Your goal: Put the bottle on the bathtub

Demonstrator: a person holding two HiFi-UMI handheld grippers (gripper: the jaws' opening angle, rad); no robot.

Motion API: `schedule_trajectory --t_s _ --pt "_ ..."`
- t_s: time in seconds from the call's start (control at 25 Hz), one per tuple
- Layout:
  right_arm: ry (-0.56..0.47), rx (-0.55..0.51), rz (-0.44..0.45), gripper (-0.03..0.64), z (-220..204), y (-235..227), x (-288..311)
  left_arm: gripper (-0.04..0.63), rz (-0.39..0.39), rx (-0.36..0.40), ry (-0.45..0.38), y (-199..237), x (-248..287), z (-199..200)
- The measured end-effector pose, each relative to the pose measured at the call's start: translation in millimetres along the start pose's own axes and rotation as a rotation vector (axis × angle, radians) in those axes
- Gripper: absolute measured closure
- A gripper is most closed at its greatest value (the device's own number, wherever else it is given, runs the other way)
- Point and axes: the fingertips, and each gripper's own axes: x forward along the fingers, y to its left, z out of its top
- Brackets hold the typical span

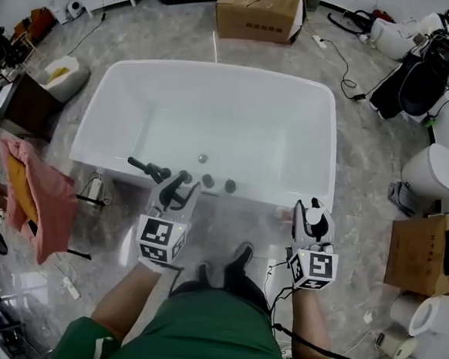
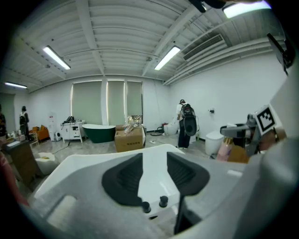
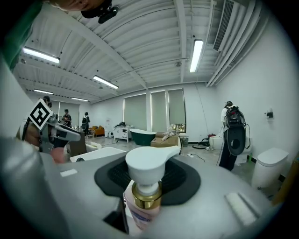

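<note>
The white bathtub (image 1: 217,81) lies ahead of me, its near rim just beyond both grippers. A pink pump bottle (image 3: 142,212) with a gold collar and a white pump head (image 1: 313,215) stands upright in my right gripper (image 1: 312,214), which is shut on it in front of the tub's near right corner. In the right gripper view the bottle fills the gap between the jaws of that gripper (image 3: 148,177). My left gripper (image 1: 174,188) is open and holds nothing, over the tub's near rim. Its view shows the tub (image 2: 154,163) between the jaws and the bottle (image 2: 224,150) off to the right.
Black faucet parts (image 1: 149,167) and round knobs (image 1: 219,184) sit on the tub's near rim. A cardboard box (image 1: 258,13) stands beyond the tub. A toilet (image 1: 434,174), another box (image 1: 420,254) and paper rolls (image 1: 430,315) are at the right, a pink towel (image 1: 41,195) at the left.
</note>
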Motion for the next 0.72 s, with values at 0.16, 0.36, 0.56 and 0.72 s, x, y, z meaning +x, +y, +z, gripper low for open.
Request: schedule_trajectory --t_s 0.16,0.36,0.56,0.72 --pt "0.019 0.002 0.03 0.472 -11 -14 26 0.442 0.029 0.001 0.024 1 18 1" --pt "0.041 -0.002 0.072 0.472 -22 -25 49 0.443 0.067 -0.043 0.046 2 30 3" --pt "0.061 0.004 0.107 0.472 -38 -30 68 0.445 0.09 -0.054 0.067 0 39 -4" --pt "0.072 0.003 0.114 0.472 -48 -31 79 0.446 0.093 -0.06 0.075 -1 47 -10"
